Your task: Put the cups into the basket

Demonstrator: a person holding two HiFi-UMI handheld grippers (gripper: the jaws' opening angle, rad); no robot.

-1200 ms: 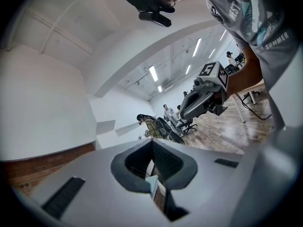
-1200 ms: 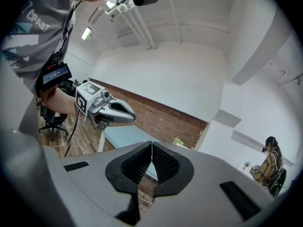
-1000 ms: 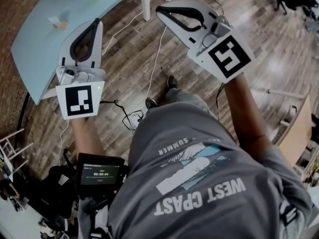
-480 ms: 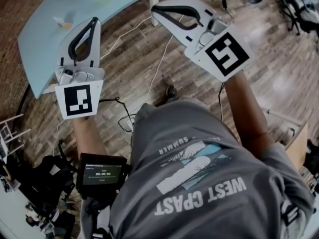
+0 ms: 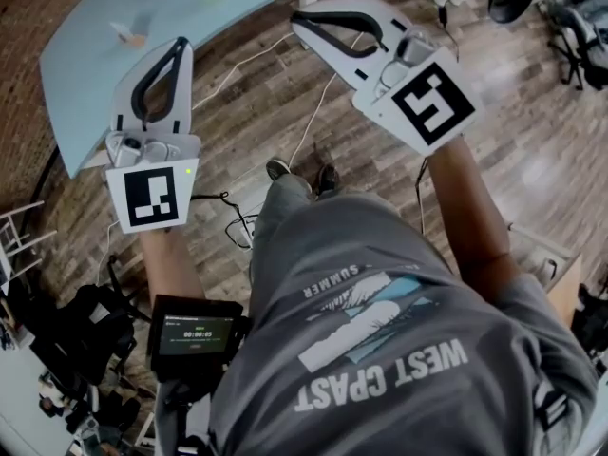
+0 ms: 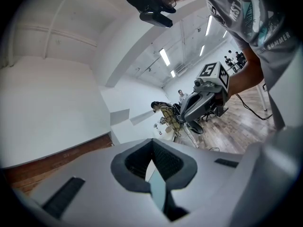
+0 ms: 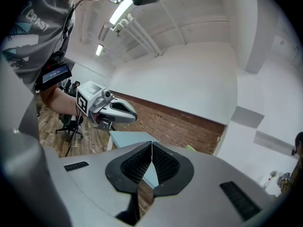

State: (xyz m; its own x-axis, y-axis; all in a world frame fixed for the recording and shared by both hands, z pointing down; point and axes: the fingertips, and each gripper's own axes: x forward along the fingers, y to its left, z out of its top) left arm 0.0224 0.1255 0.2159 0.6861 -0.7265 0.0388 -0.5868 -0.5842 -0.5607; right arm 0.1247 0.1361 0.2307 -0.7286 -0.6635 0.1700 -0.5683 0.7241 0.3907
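Apparently the task is only at the approach step. The left tongs (image 5: 181,43) point level toward the pale blue flat surface (image 5: 90,84) at 11 o'clock; the right tongs (image 5: 297,19) point slightly down at 12 o'clock. Both pairs are closed together and empty. A small pale object (image 5: 128,34), maybe a cup, lies on that surface. Next, I judge, they must come closer and one pair must open.
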